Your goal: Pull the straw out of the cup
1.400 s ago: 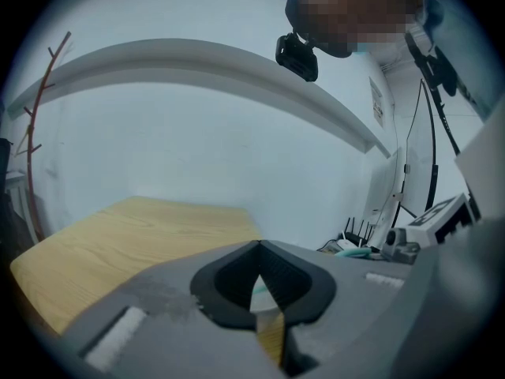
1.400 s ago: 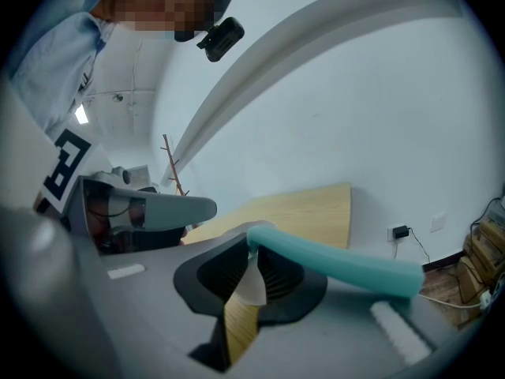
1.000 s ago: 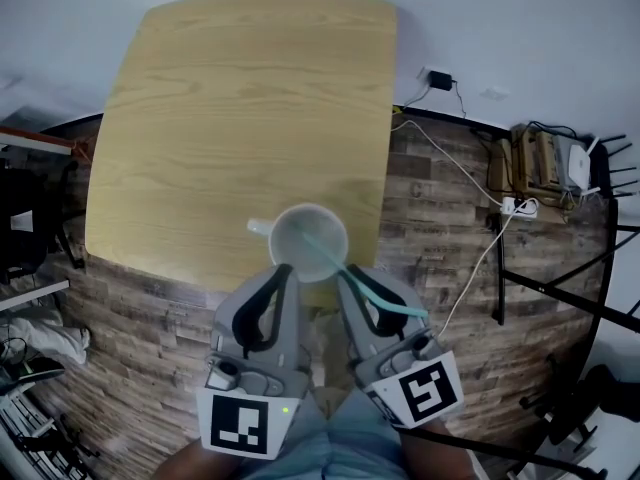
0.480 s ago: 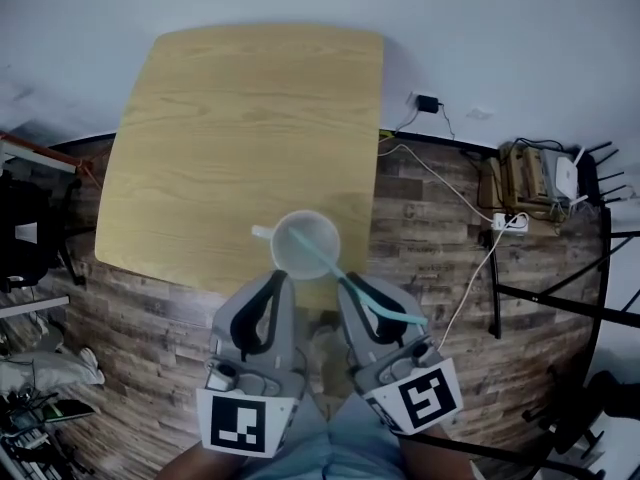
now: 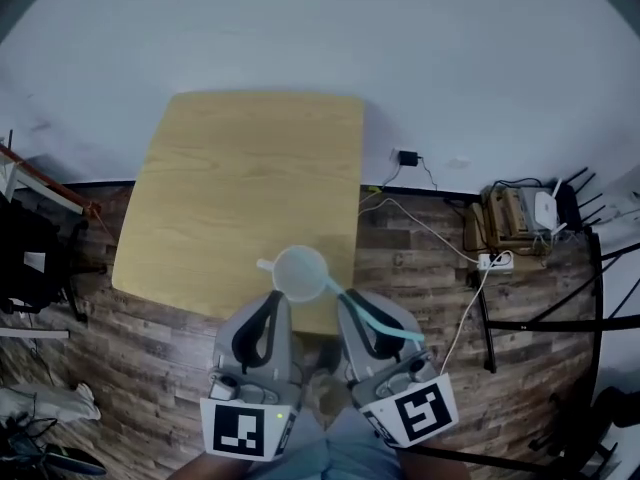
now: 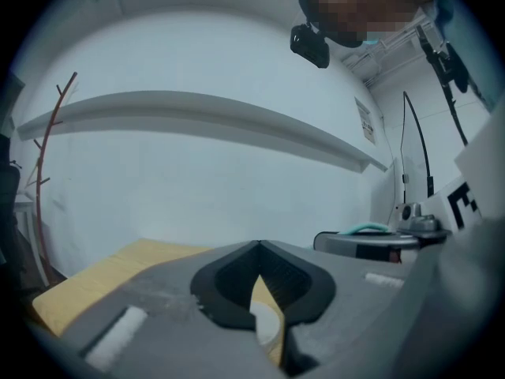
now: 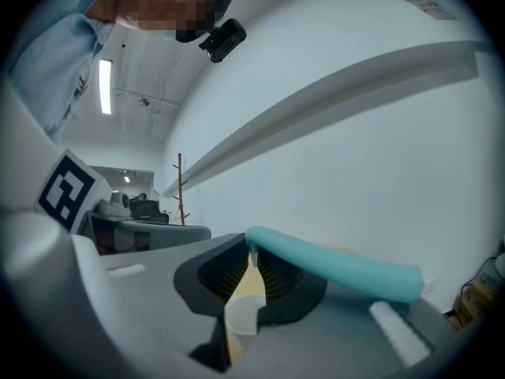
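Table (image 5: pixel 240 178) stands on dark plank floor (image 5: pixel 420 258).

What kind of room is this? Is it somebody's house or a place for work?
Probably a workroom or office, not a home kitchen. There is one bare wooden table against a plain white wall, a power strip lying on the wood-look floor, and a white router-like box beside it.

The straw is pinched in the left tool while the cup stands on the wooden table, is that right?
Not quite: the right tool pinches the straw, as the right gripper view shows; the left tool is shut and empty. The cup does stand on the wooden table.
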Motion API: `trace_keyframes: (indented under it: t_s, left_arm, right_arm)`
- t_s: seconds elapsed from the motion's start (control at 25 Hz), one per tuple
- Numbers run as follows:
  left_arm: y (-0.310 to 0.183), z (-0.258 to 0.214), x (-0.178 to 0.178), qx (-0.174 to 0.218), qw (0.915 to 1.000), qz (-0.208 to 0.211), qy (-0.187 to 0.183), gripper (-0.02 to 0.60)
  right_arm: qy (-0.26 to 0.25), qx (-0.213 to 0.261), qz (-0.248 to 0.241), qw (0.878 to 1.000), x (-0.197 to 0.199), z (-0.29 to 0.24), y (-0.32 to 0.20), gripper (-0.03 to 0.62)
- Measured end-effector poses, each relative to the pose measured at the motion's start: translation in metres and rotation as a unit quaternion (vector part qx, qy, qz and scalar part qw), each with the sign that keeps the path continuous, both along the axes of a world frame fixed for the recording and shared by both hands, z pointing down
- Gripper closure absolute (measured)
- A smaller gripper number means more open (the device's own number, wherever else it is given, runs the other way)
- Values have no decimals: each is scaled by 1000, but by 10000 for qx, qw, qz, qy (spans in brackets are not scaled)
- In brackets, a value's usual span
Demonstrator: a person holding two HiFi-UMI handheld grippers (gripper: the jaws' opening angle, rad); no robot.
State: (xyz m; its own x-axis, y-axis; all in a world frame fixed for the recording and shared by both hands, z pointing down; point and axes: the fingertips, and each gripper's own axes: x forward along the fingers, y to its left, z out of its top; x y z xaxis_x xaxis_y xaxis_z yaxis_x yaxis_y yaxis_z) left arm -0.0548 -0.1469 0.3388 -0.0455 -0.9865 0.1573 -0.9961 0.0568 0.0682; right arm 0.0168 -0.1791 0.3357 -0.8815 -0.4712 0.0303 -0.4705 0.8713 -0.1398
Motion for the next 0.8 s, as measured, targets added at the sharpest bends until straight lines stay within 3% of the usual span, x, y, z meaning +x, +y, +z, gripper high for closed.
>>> trace_keyframes:
  t_s: [0.4,0.8]
  left_arm:
    - [15,-58,-7,551,9982,-81,-226,563]
    - [30,-94,-21,902,9952,229,-310,563]
  right_arm:
    - [-348,644,116,9973,-3,-73,10,553]
    - [-397,1027,451,9929,-20,-112,34,553]
